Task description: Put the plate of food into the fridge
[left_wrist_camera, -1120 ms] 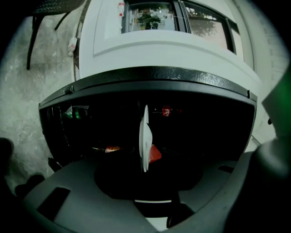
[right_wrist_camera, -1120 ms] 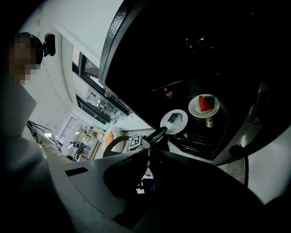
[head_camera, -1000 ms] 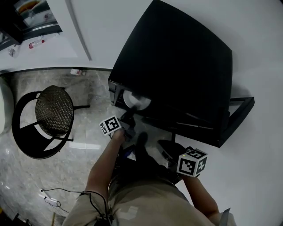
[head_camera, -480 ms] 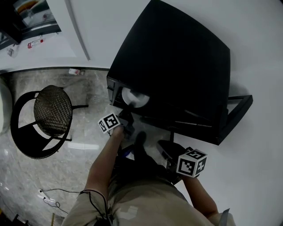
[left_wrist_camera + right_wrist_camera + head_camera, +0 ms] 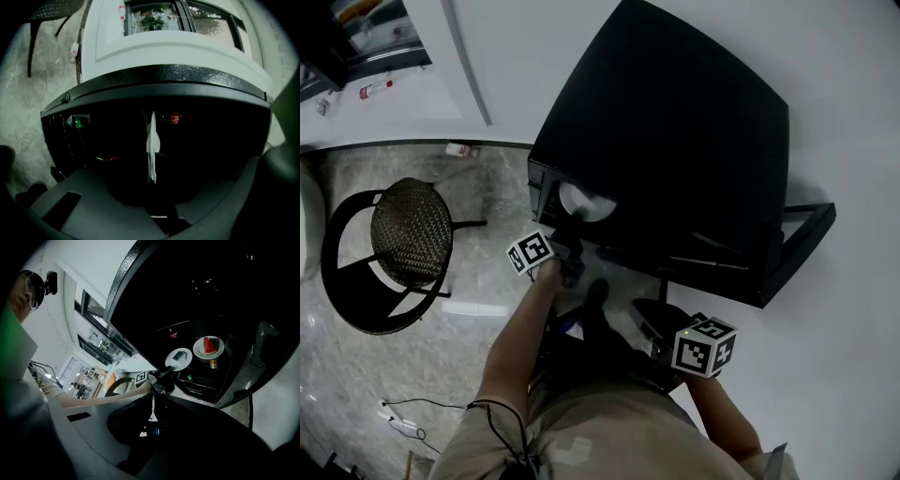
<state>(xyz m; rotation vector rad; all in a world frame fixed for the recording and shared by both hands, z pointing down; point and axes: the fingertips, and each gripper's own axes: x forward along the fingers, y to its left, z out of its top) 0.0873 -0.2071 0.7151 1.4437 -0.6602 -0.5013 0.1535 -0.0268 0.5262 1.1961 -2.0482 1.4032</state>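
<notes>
1. One big black fridge (image 5: 675, 141).
2. Two round white plates. The first plate (image 5: 185, 363) has one grey piece (image 5: 177, 355) on it. The second plate (image 5: 200, 352) has one red slice (image 5: 209, 345) on it.
3. One small red can (image 5: 175, 118).
4. One small brownish tin (image 5: 213, 363).
5. One round black chair with a woven seat (image 5: 412, 234).
6. Two small bottles with red labels: one bottle on the white ledge (image 5: 377, 91) and one bottle on the floor (image 5: 461, 151).
7. One thin cable with a white end (image 5: 401, 424).
8. One person, with two bare arms: left arm (image 5: 520, 337), right arm (image 5: 724, 412).
</notes>
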